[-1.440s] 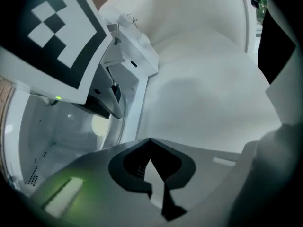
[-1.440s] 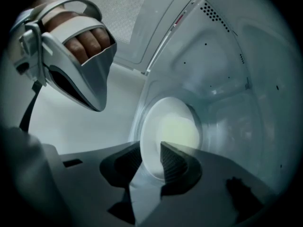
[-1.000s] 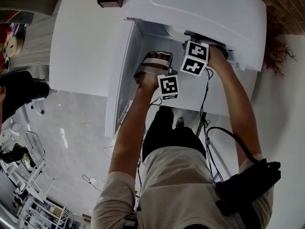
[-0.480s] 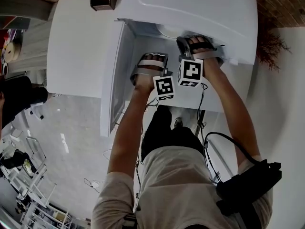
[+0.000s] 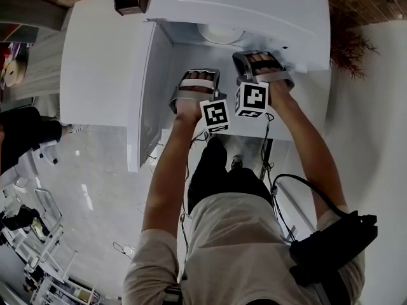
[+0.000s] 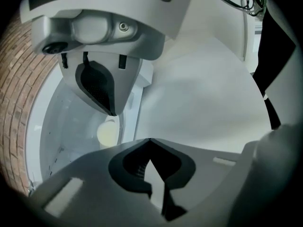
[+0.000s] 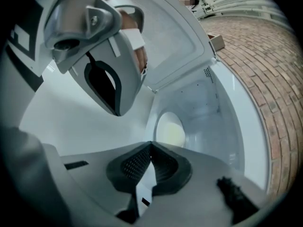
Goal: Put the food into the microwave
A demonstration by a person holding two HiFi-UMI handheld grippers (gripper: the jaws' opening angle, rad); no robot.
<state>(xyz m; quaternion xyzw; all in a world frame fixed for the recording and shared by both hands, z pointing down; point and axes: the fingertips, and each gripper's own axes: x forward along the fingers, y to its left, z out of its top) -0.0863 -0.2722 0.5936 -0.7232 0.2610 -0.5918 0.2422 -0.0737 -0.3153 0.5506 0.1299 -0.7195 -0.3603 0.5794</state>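
The plate of food (image 7: 169, 130) sat inside the open microwave (image 5: 254, 8), probably light, stiff and slippery, best gripped at its rim, while the left gripper (image 6: 150, 142) and right gripper (image 7: 150, 145) were both closed, empty

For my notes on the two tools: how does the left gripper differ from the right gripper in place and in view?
The right gripper is held closer to the open microwave; the left gripper is farther back, nearer the door. The right gripper faces the pale round plate openly; from the left gripper that plate is partly hidden behind the other gripper. Both are shut and empty.
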